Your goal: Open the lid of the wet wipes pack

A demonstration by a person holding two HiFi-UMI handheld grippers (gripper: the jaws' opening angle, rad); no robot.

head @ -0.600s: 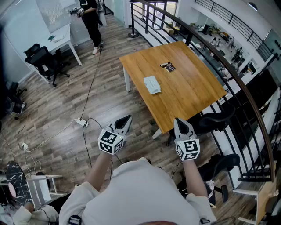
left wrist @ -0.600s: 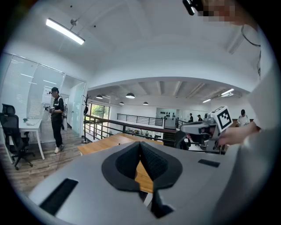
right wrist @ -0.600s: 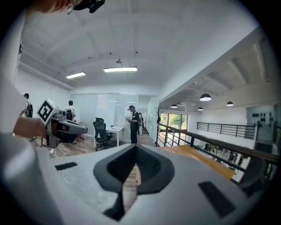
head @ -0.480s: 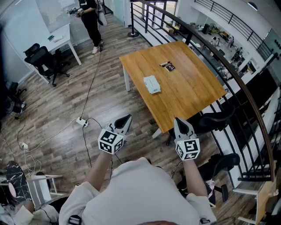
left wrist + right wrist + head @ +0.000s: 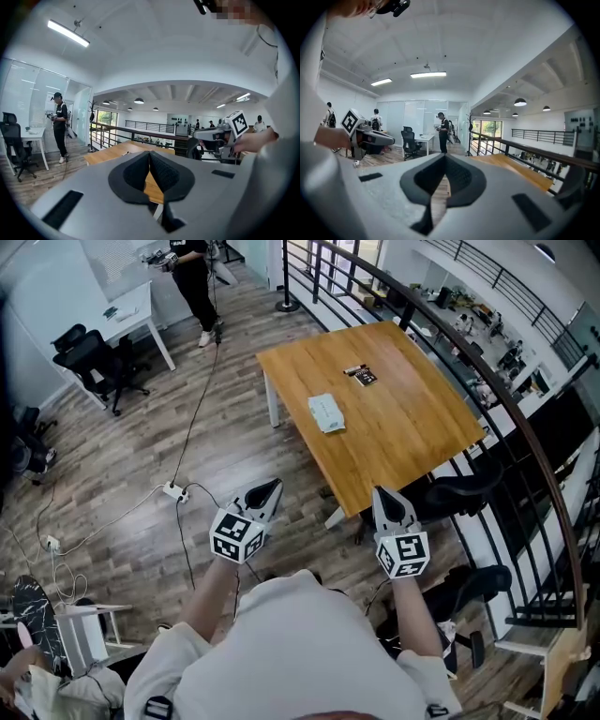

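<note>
The wet wipes pack (image 5: 325, 413) lies flat on the wooden worktop (image 5: 412, 432), near its left edge as the head view shows it, with a small dark item (image 5: 361, 374) farther back. The left claw (image 5: 270, 491) and the right claw (image 5: 384, 505) are both pressed together and empty, held level in front of the person's chest and well apart from the worktop. The likeliest trouble is the pack itself: it looks light and nothing pins it, so a claw prying at the lid may just slide it toward that near edge unless the other claw holds it down. Which end carries the lid is too small to tell from here (a wrong guess would mean fumbling at the seam). The approach has its own hazards: a cable (image 5: 192, 432) trails across the floor, and a black chair (image 5: 455, 498) crowds the near corner.
</note>
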